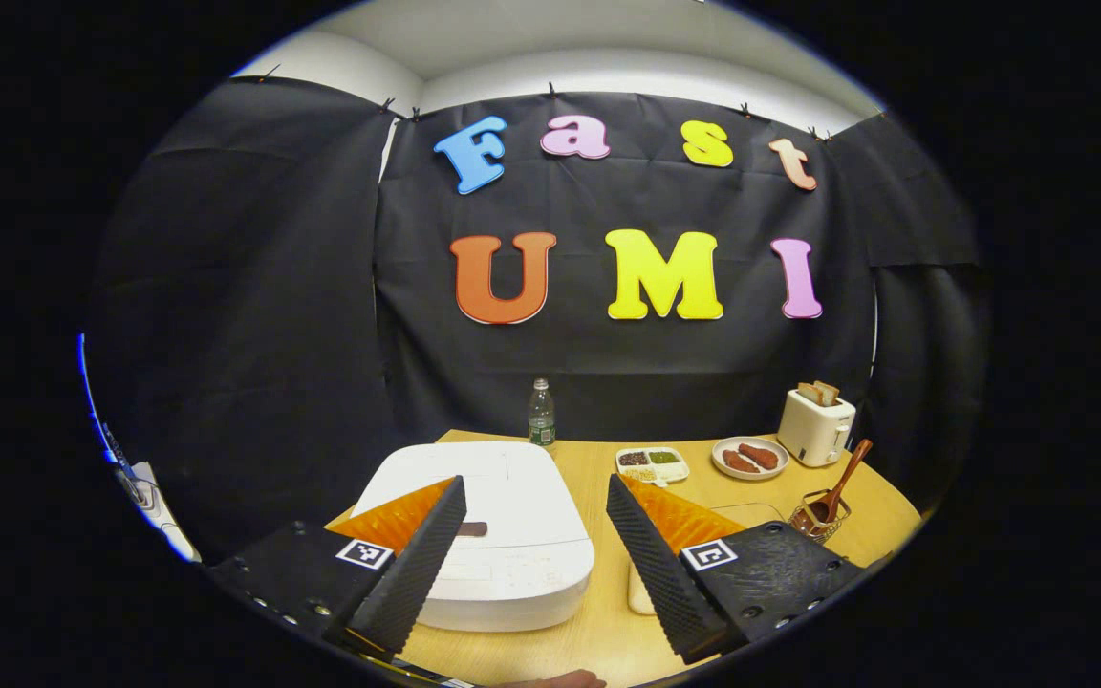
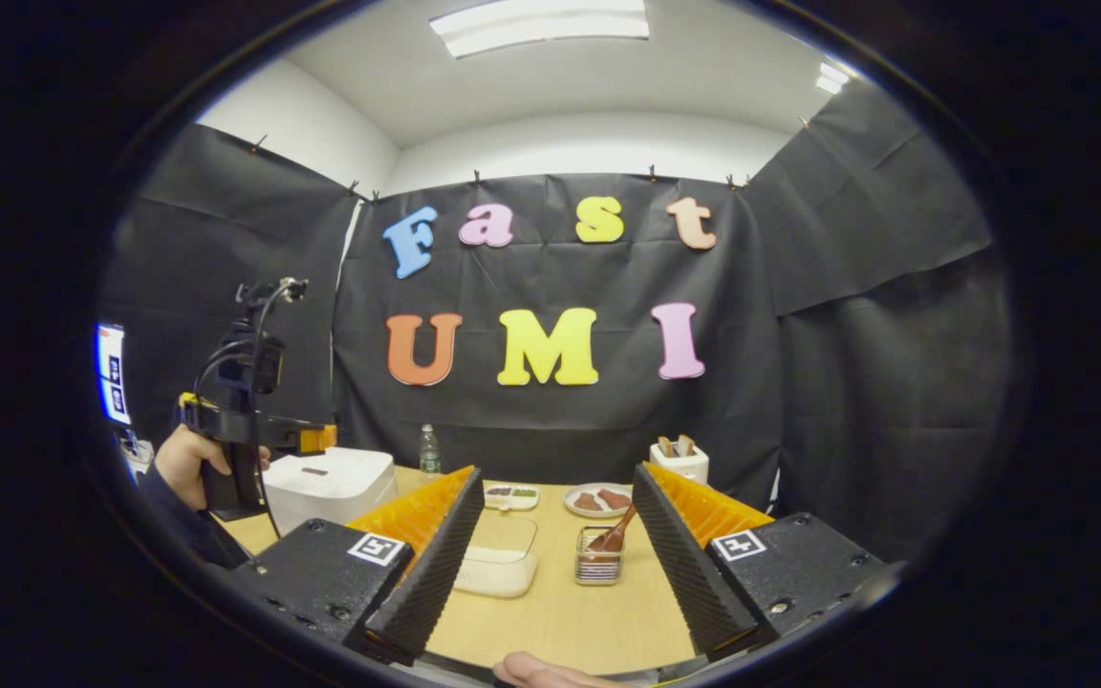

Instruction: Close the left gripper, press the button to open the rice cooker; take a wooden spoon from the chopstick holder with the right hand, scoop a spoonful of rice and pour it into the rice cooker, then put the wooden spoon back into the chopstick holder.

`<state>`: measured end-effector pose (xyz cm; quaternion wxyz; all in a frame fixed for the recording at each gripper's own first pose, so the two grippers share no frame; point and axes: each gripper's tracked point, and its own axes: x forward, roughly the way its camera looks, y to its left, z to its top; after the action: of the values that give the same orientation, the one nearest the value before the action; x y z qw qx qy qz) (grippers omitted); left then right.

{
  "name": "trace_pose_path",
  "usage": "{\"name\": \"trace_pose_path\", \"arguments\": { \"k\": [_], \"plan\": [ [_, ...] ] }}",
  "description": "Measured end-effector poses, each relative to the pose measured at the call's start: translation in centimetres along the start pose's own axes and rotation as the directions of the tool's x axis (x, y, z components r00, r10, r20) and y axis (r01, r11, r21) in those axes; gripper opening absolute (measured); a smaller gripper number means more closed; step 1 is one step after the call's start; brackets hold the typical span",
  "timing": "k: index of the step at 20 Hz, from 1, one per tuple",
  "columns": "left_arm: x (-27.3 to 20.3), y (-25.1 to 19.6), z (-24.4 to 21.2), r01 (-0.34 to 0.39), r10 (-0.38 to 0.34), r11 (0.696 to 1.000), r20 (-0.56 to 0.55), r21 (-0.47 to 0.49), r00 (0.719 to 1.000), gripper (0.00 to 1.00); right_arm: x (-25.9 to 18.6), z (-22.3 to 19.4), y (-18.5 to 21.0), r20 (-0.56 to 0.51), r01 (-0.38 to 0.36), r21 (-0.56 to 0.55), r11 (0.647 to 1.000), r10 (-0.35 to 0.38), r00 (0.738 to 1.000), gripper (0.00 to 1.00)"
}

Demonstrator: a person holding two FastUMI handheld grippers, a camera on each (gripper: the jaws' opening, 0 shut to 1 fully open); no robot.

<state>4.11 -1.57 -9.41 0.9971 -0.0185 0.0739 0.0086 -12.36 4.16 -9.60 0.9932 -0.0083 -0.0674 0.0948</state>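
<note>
My left gripper [image 1: 534,499] hangs with its ridged, wedge-shaped fingers spread wide and empty above the white rice cooker [image 1: 498,535], a rounded, smooth-lidded box with its lid down and a small dark button [image 1: 474,528] near the front edge. The cooker sits on a pale wood-grain table [image 1: 598,631]. To its right stands a wire-mesh chopstick holder [image 1: 820,517] with the wooden spoon [image 1: 842,483] leaning upright in it. Behind are a clear plastic water bottle [image 1: 541,414], a divided white dish of grains [image 1: 652,463], a round plate with reddish-brown pieces [image 1: 749,457] and a white toaster [image 1: 815,427] holding two slices.

From my right gripper [image 2: 555,530], also wide apart and holding nothing, the holder [image 2: 598,554] and spoon [image 2: 614,535] lie just ahead between the fingers, beside a clear rectangular rice container [image 2: 499,559]. Farther left, a hand [image 2: 189,465] grips the other gripper's handle beside the cooker [image 2: 329,485]; a cable loops from its top.
</note>
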Motion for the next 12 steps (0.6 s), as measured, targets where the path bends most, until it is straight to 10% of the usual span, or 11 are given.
{"name": "trace_pose_path", "arguments": {
  "k": [12],
  "plan": [
    [-8.5, -6.7, 0.9, 0.109, -0.111, 0.993, 0.059, 0.036, 0.992, 0.95, 0.8, -0.1, -2.5, -0.042, 0.077, -0.004, 0.997, -0.077, 0.996, 0.96]
  ]
}}
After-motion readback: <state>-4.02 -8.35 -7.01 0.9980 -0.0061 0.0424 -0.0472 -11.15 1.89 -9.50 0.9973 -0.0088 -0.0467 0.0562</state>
